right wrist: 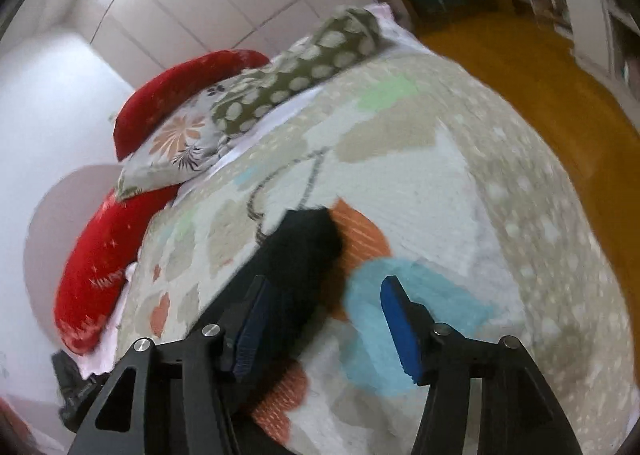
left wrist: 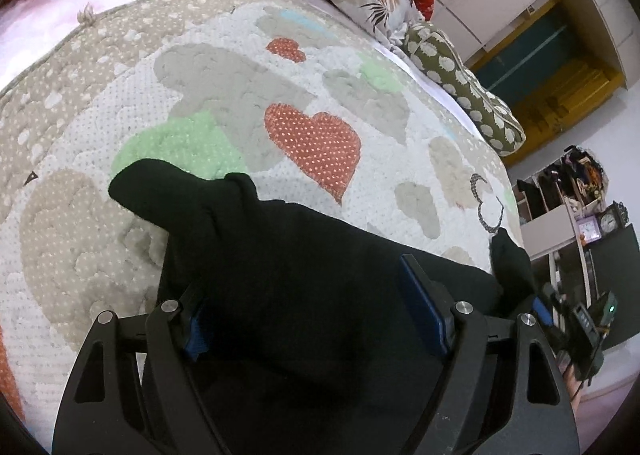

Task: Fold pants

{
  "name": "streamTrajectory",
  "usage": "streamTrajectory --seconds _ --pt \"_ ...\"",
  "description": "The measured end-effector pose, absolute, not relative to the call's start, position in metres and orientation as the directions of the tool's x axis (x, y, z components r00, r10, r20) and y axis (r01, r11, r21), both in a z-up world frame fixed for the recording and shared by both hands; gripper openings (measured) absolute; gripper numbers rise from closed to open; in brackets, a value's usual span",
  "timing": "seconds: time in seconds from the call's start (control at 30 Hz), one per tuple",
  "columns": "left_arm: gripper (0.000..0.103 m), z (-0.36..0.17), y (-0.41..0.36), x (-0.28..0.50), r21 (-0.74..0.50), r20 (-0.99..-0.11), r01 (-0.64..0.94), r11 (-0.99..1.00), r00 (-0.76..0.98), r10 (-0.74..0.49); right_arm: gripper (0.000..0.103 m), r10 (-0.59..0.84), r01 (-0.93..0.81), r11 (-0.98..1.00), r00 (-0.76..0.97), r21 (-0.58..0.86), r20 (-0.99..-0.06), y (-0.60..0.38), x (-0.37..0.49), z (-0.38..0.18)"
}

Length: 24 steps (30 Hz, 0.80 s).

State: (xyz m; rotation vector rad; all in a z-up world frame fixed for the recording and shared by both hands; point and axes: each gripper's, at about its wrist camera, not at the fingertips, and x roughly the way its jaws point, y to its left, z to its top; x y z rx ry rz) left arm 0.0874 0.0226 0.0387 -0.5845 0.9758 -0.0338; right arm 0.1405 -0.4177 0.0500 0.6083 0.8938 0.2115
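Black pants (left wrist: pixel 304 247) lie bunched on a quilted bedspread (left wrist: pixel 200 95) patterned with hearts. My left gripper (left wrist: pixel 308 295) hangs over them with its jaws wide apart. The dark cloth fills the gap between the blue pads (left wrist: pixel 424 307) and drapes over the left one, which is partly hidden. In the right wrist view one end of the pants (right wrist: pixel 304 251) lies just ahead of the left finger. My right gripper (right wrist: pixel 325 281) is open above the bedspread (right wrist: pixel 460 215), its pads clear of the cloth. That gripper's body (left wrist: pixel 576 319) also shows at the right edge of the left wrist view.
Red cushions (right wrist: pixel 100 275), a floral pillow (right wrist: pixel 176 143) and an olive spotted pillow (right wrist: pixel 296 71) are piled at the head of the bed. The bed's edge drops to an orange floor (right wrist: pixel 560 95). Shelves with clocks (left wrist: pixel 592 223) stand by the wall.
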Motion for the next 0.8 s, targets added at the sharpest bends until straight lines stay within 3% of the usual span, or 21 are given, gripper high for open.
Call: streamTrajectory --seconds 0.07,0.2,0.23,0.27,0.3,0.33,0.4,0.67,0.8 --pt "0.08 0.039 0.022 0.087 -0.479 -0.769 -0.228 0.848 0.575 -0.28 0.055 0.449 0.093 0.78 0.606 0.619 -0.657 -0.42 0.145 0.041" --pt "0.08 0.04 0.021 0.088 -0.477 -0.773 -0.234 0.848 0.571 -0.277 0.055 0.574 0.05 0.652 0.62 0.757 -0.535 -0.412 0.17 0.02" --pt "0.08 0.04 0.021 0.088 -0.475 -0.773 -0.233 0.848 0.57 -0.277 0.05 0.592 0.036 0.638 0.616 0.769 -0.52 -0.406 0.176 0.018" --pt "0.076 0.04 0.021 0.088 -0.476 -0.773 -0.233 0.848 0.571 -0.277 0.029 0.609 0.026 0.629 0.604 0.777 -0.514 -0.399 0.182 0.016" --pt "0.063 0.041 0.02 0.088 -0.473 -0.774 -0.233 0.849 0.57 -0.275 0.02 0.61 0.031 0.631 0.599 0.775 -0.52 -0.392 0.183 0.015" --pt "0.043 0.042 0.02 0.089 -0.47 -0.777 -0.231 0.852 0.565 -0.275 0.017 0.604 0.028 0.629 0.612 0.777 -0.511 -0.39 0.179 0.019" --pt "0.015 0.045 0.02 0.086 -0.478 -0.777 -0.22 0.85 0.558 -0.292 0.015 0.572 -0.012 0.657 0.66 0.754 -0.488 -0.393 0.159 0.039" --pt "0.013 0.097 0.027 0.039 -0.556 -0.674 -0.122 0.822 0.645 -0.36 0.015 0.48 -0.083 0.695 0.793 0.714 -0.375 -0.444 0.034 0.12" --pt "0.013 0.115 0.022 -0.004 -0.549 -0.645 -0.048 0.834 0.659 -0.386 0.014 0.461 -0.079 0.727 0.792 0.682 -0.4 -0.455 -0.042 0.127"
